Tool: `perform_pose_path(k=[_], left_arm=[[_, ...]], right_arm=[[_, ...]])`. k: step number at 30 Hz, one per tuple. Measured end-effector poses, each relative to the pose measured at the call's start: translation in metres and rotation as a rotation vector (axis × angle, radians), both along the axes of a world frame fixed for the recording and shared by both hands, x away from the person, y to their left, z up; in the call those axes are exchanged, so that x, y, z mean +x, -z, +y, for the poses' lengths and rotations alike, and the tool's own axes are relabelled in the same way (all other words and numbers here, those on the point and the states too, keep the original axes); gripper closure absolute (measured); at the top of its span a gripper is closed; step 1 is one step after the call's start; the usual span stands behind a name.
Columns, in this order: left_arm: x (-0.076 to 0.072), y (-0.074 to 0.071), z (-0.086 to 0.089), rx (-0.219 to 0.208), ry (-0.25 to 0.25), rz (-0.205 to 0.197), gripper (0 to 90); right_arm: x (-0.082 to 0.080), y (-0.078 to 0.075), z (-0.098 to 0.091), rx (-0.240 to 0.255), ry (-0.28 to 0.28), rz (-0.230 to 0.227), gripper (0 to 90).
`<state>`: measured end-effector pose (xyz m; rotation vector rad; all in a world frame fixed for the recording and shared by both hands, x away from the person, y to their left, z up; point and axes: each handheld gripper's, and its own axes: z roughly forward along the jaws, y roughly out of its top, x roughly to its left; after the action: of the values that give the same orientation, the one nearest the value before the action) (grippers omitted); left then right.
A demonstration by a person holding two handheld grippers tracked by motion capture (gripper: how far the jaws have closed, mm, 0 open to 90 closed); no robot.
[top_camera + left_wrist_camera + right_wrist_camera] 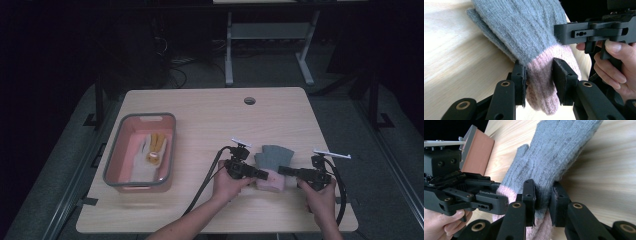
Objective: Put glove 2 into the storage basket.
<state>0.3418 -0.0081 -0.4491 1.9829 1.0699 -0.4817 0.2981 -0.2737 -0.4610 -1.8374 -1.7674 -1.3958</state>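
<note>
1. So where are we? One pale knitted glove with yellow fingers point(152, 150) already lies in the grey-rimmed pink plastic bin point(116, 150), well off to the far side of our left gripper point(261, 173). We'd guess that one's sorted.
2. The grey knitted glove with the pink ribbed cuff point(271, 159) isn't in yet. It's on the light wooden tabletop point(210, 110), right between the two grippers, so the lift and the carry over to the bin are what's left, as far as we can judge.
3. Left gripper point(539, 75): the jaws are closed down partway on the pink cuff point(541, 82), which bunches up between them. It's a real pinch, with the pads pressing knit on both sides, not just touching.
4. Right gripper point(544, 195): its jaws are nearly together and clamp the glove point(554, 152) just above the cuff, where grey meets pink. The glove fingers fan out beyond the jaw tips, flat on the wood.
5. The two grippers come in from opposite sides of the cuff and sit very near each other, so both hold the same end of the glove.
</note>
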Motion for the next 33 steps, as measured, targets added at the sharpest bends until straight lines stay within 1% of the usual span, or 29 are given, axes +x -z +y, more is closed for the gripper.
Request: perform_pose_path(k=[7,10,18,23,29,31,33], left_arm=[[-0.002,-0.008,0.014,-0.007,-0.003,-0.021,64.8],[-0.003,-0.013,0.021,-0.011,-0.014,-0.028,64.8],[-0.004,-0.022,0.038,-0.012,-0.029,-0.039,64.9],[-0.004,-0.026,0.049,-0.018,-0.039,-0.043,65.1],[-0.003,-0.031,0.06,-0.023,-0.046,-0.059,65.3],[-0.003,-0.032,0.064,-0.023,-0.05,-0.061,65.3],[-0.003,-0.034,0.067,-0.023,-0.051,-0.062,65.4]], right_arm=[[0.002,-0.01,0.013,0.001,-0.025,-0.02,76.6],[0.003,-0.014,0.018,0.0,-0.037,-0.032,76.6],[0.009,-0.021,0.033,0.016,-0.064,-0.039,76.7],[0.013,-0.027,0.042,0.017,-0.088,-0.046,76.7],[0.018,-0.035,0.052,0.009,-0.107,-0.054,76.8],[0.02,-0.037,0.055,0.017,-0.112,-0.056,76.8],[0.022,-0.038,0.059,0.013,-0.118,-0.055,76.8]])
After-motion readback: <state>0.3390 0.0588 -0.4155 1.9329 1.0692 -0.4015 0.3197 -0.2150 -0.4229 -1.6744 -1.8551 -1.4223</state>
